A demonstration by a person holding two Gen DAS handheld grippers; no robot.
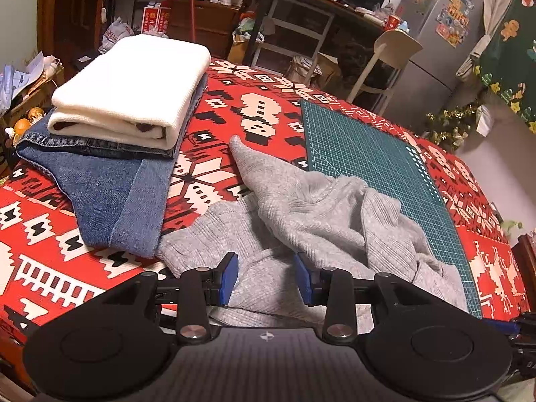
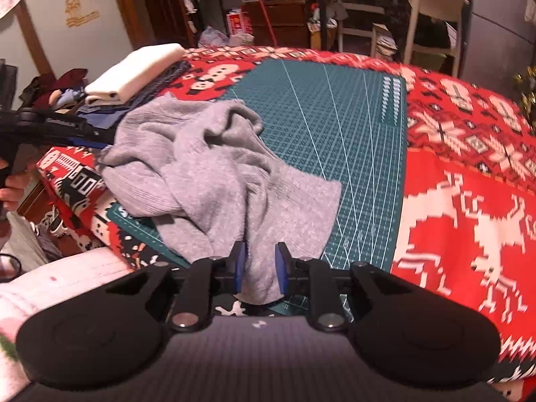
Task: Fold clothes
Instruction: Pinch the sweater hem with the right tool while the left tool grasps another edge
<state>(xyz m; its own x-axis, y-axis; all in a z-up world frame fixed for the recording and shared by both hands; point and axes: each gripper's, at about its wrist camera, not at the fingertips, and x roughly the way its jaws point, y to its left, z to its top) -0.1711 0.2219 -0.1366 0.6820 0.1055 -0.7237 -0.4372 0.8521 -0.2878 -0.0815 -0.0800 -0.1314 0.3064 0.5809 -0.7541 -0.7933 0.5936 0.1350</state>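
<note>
grey sweater crumpled on bench, both hand-held grippers at its near edge

the right hand-held gripper (image 2: 260, 268) has a bunched end of the grey ribbed sweater (image 2: 214, 174) between its blue pads (image 2: 242, 268); the jaws stand narrowly apart and the cloth fills the gap, touching both pads. the left hand-held gripper (image 1: 266, 276) stands partly open over the sweater's near left part (image 1: 301, 211); cloth lies between and under the pads, but the pads do not press on it.

the sweater lies crumpled, partly on the green cutting mat (image 2: 335, 117) and partly on the red patterned cloth (image 1: 50, 268) that covers the bench. one pointed fold sticks out toward the far side.

farther left, folded blue jeans (image 1: 110, 194) lie flat on the red cloth, just beside the sweater. a folded white garment (image 1: 134, 83) rests on top of the jeans' far part.

beyond the bench stand a white chair (image 2: 435, 3) and a grey refrigerator (image 1: 439, 33).
</note>
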